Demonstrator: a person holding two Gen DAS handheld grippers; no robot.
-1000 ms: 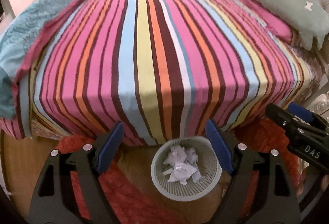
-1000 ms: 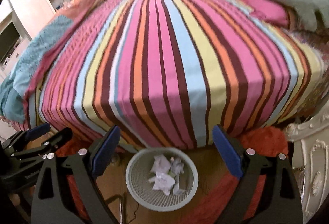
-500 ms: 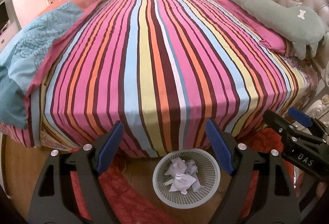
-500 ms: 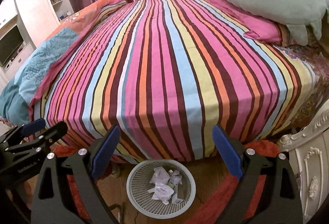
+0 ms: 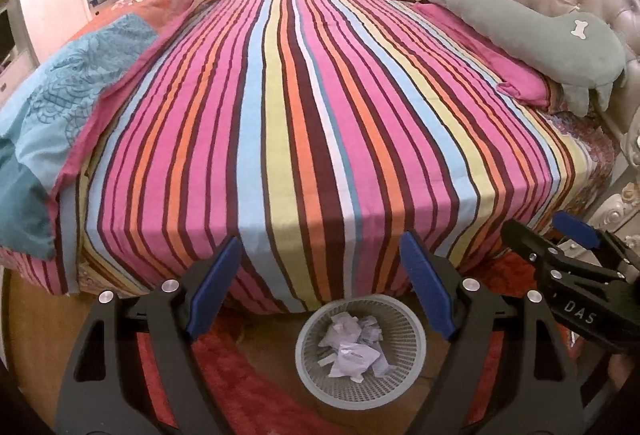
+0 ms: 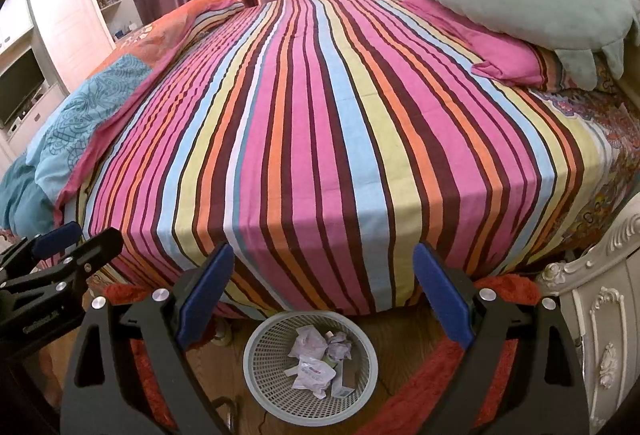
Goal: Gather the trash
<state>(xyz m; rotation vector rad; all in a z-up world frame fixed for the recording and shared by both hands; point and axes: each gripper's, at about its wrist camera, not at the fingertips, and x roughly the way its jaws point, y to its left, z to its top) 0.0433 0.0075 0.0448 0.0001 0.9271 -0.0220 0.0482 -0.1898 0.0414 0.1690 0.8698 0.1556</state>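
Observation:
A grey mesh wastebasket stands on the wood floor at the foot of the bed, with crumpled white paper inside. My left gripper hovers above and before the basket, open, nothing between its blue pads. My right gripper is also open and holds nothing, over the same basket. Each gripper shows in the other's view: the right gripper at the right edge, the left gripper at the left edge. No loose trash shows on the bed.
A striped bedspread covers the bed ahead. A green plush pillow and pink pillow lie by the tufted headboard. A blue and orange quilt is bunched at the left. Red rug under the basket; white carved cabinet at right.
Both views have lifted: the basket sits lower in each frame and more of the bed and headboard shows. Both pairs of jaws stand as wide as before.

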